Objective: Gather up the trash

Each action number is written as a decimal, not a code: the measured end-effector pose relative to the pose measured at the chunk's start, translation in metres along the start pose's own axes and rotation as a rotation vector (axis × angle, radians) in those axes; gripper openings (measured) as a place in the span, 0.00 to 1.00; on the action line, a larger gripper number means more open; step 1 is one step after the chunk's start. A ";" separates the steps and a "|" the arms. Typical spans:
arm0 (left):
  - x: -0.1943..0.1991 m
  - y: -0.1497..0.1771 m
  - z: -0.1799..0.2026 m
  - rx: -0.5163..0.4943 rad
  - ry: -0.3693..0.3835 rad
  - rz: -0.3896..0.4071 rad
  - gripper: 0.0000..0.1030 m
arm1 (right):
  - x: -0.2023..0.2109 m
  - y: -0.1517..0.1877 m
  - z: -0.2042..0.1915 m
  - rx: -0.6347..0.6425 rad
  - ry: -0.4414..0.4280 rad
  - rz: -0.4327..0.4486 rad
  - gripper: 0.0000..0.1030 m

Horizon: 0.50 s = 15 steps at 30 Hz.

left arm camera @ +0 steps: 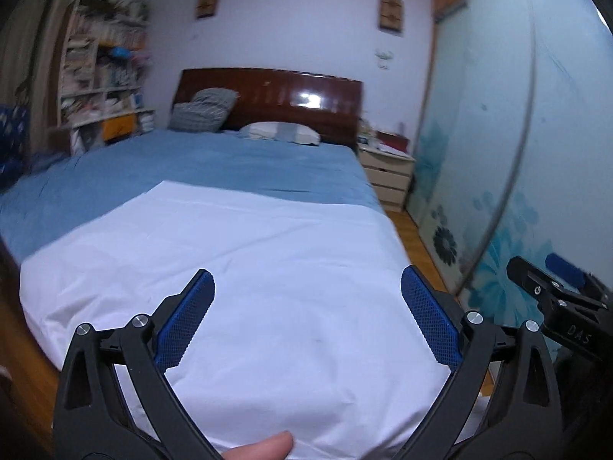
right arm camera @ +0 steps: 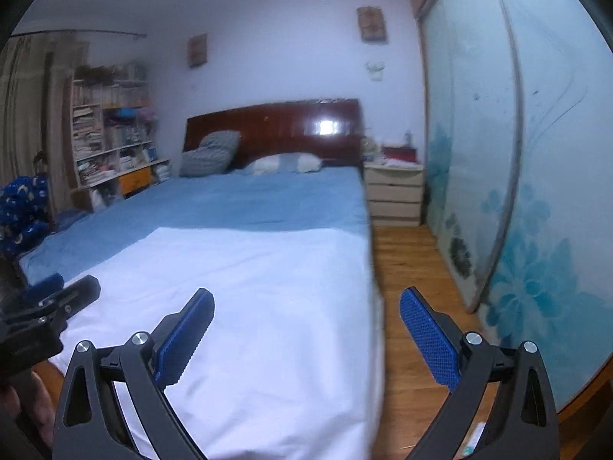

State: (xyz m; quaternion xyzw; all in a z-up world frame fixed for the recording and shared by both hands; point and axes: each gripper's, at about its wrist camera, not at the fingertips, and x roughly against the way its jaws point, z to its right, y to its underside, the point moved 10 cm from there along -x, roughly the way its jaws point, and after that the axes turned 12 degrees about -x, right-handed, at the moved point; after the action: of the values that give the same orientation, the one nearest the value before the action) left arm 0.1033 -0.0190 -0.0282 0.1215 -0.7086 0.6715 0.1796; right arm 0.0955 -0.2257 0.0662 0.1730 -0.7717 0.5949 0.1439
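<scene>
No trash shows in either view. My left gripper (left arm camera: 306,283) is open and empty, held above the foot of the bed over a white sheet (left arm camera: 237,268). My right gripper (right arm camera: 306,299) is open and empty, over the right edge of the white sheet (right arm camera: 249,306) and the wooden floor (right arm camera: 413,287). The right gripper also shows at the right edge of the left wrist view (left arm camera: 551,287). The left gripper shows at the left edge of the right wrist view (right arm camera: 57,299).
The bed has a blue cover (left arm camera: 214,161), pillows (left arm camera: 279,132) and a dark wooden headboard (left arm camera: 291,96). A bedside drawer unit (right arm camera: 394,195) stands to its right. A sliding glass wardrobe door (right arm camera: 517,191) runs along the right. A full bookshelf (right arm camera: 111,130) stands at left.
</scene>
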 end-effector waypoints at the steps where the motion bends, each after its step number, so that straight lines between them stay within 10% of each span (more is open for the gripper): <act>1: -0.005 0.005 -0.010 0.006 -0.021 -0.021 0.94 | -0.005 0.006 -0.010 0.000 0.003 -0.007 0.93; 5: -0.017 0.011 -0.032 -0.007 -0.119 -0.079 0.94 | -0.020 0.024 -0.045 0.006 0.020 -0.035 0.93; 15: -0.019 0.012 -0.033 0.041 -0.029 -0.085 0.94 | -0.032 0.038 -0.069 -0.037 -0.023 -0.011 0.93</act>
State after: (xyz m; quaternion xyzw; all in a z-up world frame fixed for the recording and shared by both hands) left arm 0.1187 0.0136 -0.0461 0.1649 -0.6915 0.6757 0.1950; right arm 0.1090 -0.1469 0.0363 0.1813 -0.7830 0.5779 0.1417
